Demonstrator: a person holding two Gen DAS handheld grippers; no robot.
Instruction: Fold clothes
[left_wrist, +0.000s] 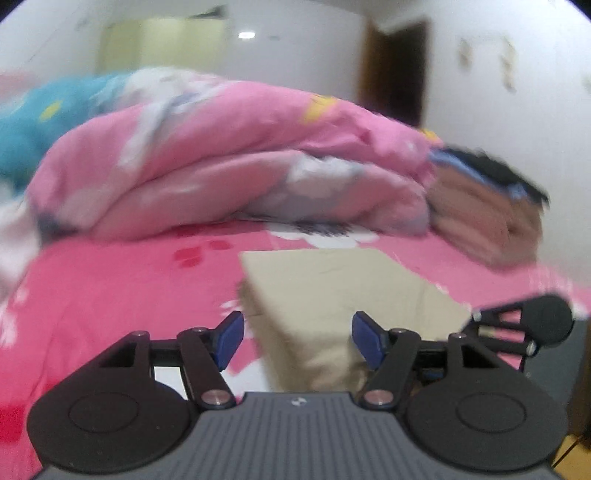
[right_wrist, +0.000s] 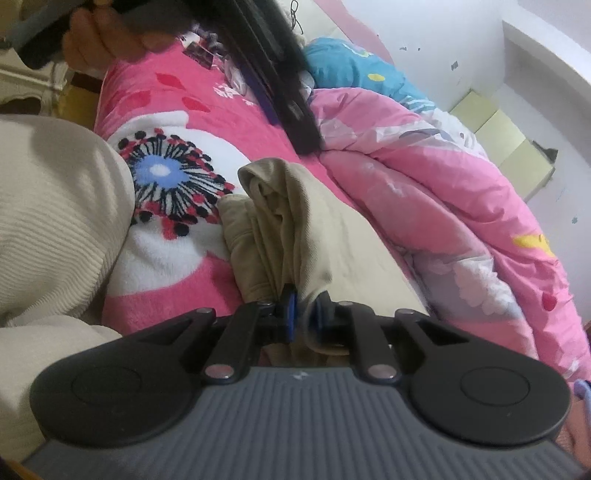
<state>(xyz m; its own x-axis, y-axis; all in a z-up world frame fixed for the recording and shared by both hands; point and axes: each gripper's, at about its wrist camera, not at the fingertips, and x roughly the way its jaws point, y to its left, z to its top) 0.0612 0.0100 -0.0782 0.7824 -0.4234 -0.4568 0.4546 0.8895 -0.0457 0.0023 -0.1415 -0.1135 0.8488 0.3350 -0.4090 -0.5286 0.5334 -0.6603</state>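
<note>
Cream ribbed sleeve (right_wrist: 55, 206); black hand-held gripper (right_wrist: 303, 314), blue pads (right_wrist: 291, 314)

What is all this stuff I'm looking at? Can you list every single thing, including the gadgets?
Beige garment: one, beige, partly folded, on the bed in front of both grippers.
Bed sheet: one, bright pink with flower print, under everything.
Quilt: one, pale pink with white and yellow patches, bundled behind the garment.
Blue bedding: one, turquoise, behind the quilt.
Brown folded stack: one, brown, dark item on top, right of the quilt in the left view.
Door: one, dark brown, back wall.
Left gripper: one, black with blue pads, open over the garment.
Right gripper: one, black with blue pads, pinching the garment.
Sleeve: cream ribbed knit, left edge of the right view.
</note>
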